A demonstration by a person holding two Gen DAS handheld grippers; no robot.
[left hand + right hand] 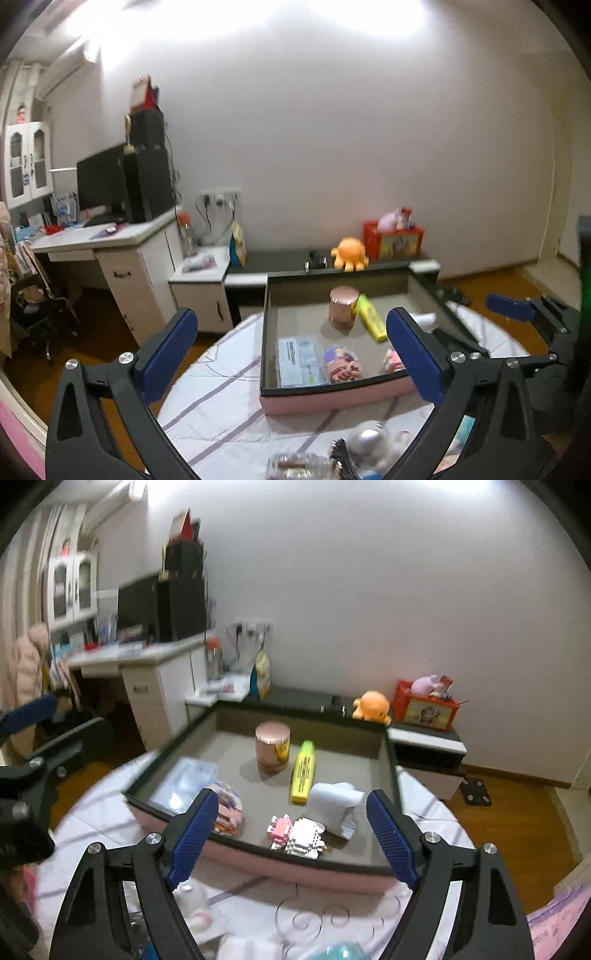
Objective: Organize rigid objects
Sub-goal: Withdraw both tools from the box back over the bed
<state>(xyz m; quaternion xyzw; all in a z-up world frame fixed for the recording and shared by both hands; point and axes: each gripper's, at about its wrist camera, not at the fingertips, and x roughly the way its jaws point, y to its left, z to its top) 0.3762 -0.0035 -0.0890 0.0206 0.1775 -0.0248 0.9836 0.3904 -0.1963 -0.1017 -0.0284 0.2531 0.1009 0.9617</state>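
A pink-sided tray (pixel 332 400) (pixel 295 873) with a grey floor sits on the round table. In it stand a rose-gold can (pixel 343 306) (pixel 272 746), a yellow highlighter (pixel 373 322) (pixel 303 771), a clear plastic box (pixel 301 361) (pixel 186 781), a stack of pink cards (pixel 341 362) (pixel 228 806), a pink and white block toy (pixel 295 832) and a white roll (pixel 334 805). My left gripper (pixel 295 358) is open and empty above the table's near side. My right gripper (pixel 293 838) is open and empty over the tray's near edge.
Loose items lie on the striped tablecloth (pixel 221 406) near me: a silver ball (pixel 369 441), a clear glass piece (pixel 299 466), a wire coil (pixel 314 915). Behind are a white desk (pixel 122 243), a low dark cabinet (pixel 280 260) with an orange plush (pixel 350 254) and a red box (pixel 393 238).
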